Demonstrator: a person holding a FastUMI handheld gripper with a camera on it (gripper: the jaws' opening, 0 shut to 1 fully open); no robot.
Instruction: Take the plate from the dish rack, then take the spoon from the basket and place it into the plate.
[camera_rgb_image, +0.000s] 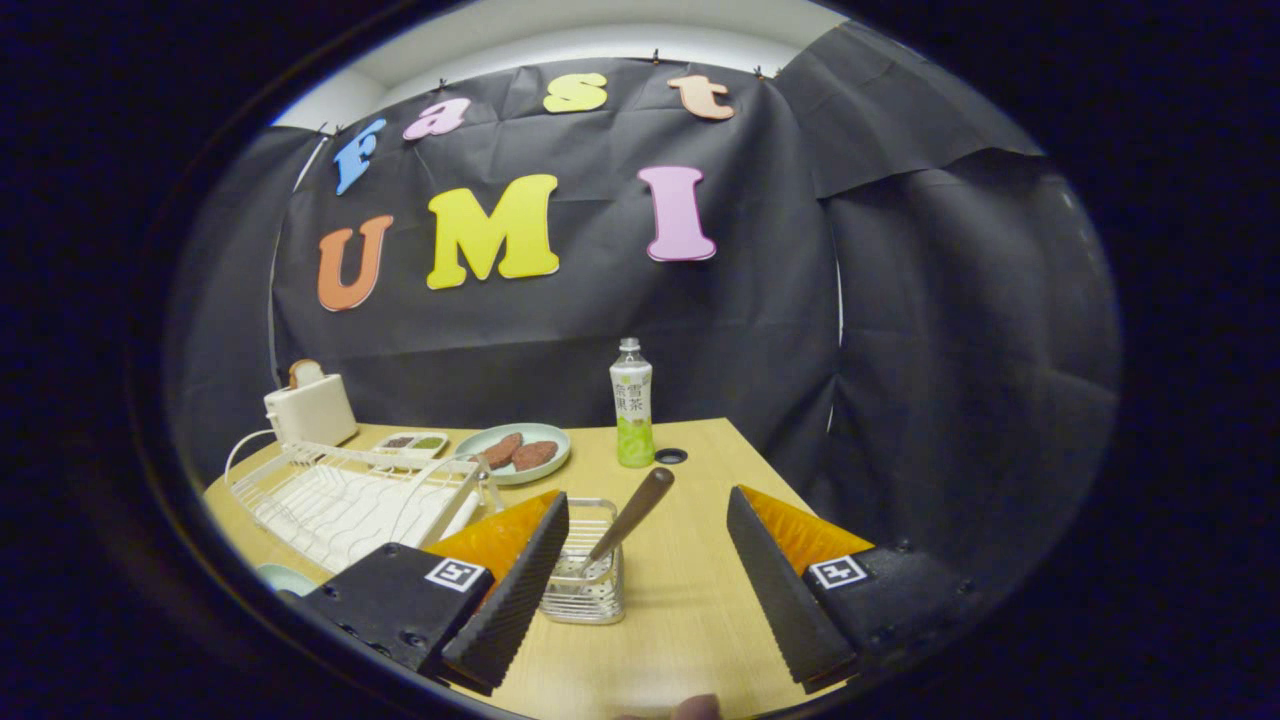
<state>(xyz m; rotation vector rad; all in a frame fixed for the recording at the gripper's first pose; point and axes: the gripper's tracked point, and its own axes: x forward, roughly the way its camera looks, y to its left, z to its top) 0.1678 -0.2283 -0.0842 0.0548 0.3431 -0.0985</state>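
Spoon (628, 522) leans in the basket (585, 580) between my fingers; my gripper (648, 590) gapes wide, gripping nothing, dish rack (340, 500) alongside.

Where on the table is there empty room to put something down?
Bare wood lies between the open hand-held gripper fingers, right of the basket holding the spoon, and on toward the bottle. The side with the dish rack, toaster and plate of food is crowded.
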